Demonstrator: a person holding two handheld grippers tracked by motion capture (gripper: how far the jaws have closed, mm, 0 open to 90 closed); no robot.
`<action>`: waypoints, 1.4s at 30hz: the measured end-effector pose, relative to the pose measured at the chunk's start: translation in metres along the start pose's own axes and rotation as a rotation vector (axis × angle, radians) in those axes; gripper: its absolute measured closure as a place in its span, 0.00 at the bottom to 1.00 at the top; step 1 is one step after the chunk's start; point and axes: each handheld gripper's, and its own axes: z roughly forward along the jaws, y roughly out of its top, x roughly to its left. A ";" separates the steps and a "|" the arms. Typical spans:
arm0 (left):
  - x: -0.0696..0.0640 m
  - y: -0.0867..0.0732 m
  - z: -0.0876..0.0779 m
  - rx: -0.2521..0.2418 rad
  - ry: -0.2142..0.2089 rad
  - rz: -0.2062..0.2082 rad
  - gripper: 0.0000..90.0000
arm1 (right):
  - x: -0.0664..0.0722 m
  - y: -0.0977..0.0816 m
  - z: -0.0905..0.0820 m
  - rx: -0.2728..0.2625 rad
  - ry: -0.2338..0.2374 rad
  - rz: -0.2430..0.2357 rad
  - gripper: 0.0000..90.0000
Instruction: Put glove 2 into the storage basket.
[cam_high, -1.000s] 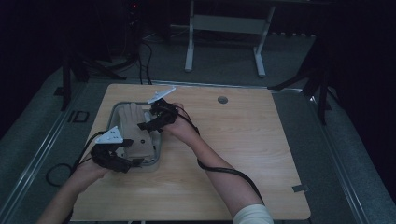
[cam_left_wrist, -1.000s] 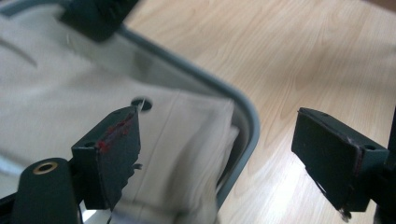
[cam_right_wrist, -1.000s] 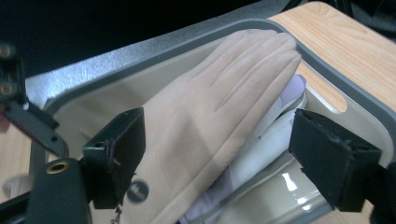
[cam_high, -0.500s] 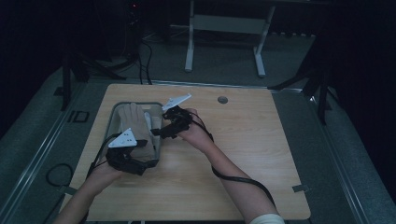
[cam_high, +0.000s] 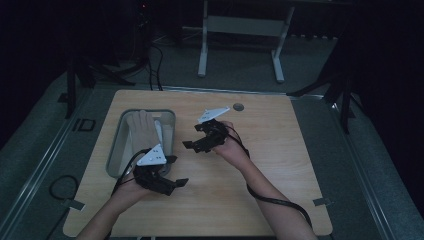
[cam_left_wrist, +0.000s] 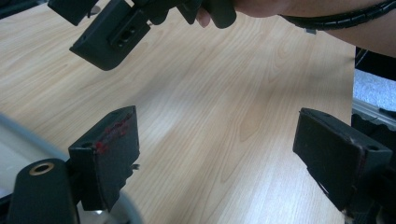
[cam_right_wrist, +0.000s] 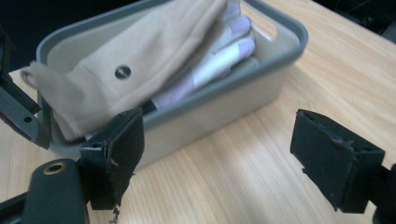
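- While both grippers hang over bare tabletop with nothing between their jaws, the beige folded garment (cam_high: 141, 131) already lies inside the grey plastic bin (cam_high: 172, 120), which suggests the packing step is done.
- The bin sits on the left part of the wooden table (cam_high: 280, 165), and the garment fills most of it, one end rising slightly over the far rim.
- In the right gripper view, a small dark button or eyelet (cam_right_wrist: 122, 72) shows on the beige cloth, and under it lies a paler, white-lilac folded piece (cam_right_wrist: 219, 56); so at least 2 layers of cloth are stacked in the bin.
- The left gripper (cam_high: 167, 181) is just beside the bin's near corner, its jaws spread wide and empty; its own view shows only wood grain between the 2 pads.
- The right gripper (cam_high: 192, 144) hovers right of the bin, near its long side, jaws likewise spread apart and holding nothing.
- Nothing else lies loose on the table besides a small round grommet (cam_high: 238, 107) near the far edge, so no further item seems to wait for packing.
- What may be left, by my judgement: tucking down the raised end of the garment so it sits below the rim, or shifting the bin; otherwise the work looks near its end.
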 end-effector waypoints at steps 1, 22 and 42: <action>-0.001 0.000 0.003 0.002 -0.002 0.004 0.16 | -0.001 -0.003 -0.002 0.000 0.002 0.002 0.19; -0.024 -0.010 0.046 0.017 -0.071 0.050 0.16 | -0.005 -0.063 -0.023 0.012 -0.025 0.021 0.19; -0.037 -0.029 0.089 0.045 -0.104 0.084 0.16 | -0.010 -0.128 -0.040 0.019 -0.048 0.067 0.18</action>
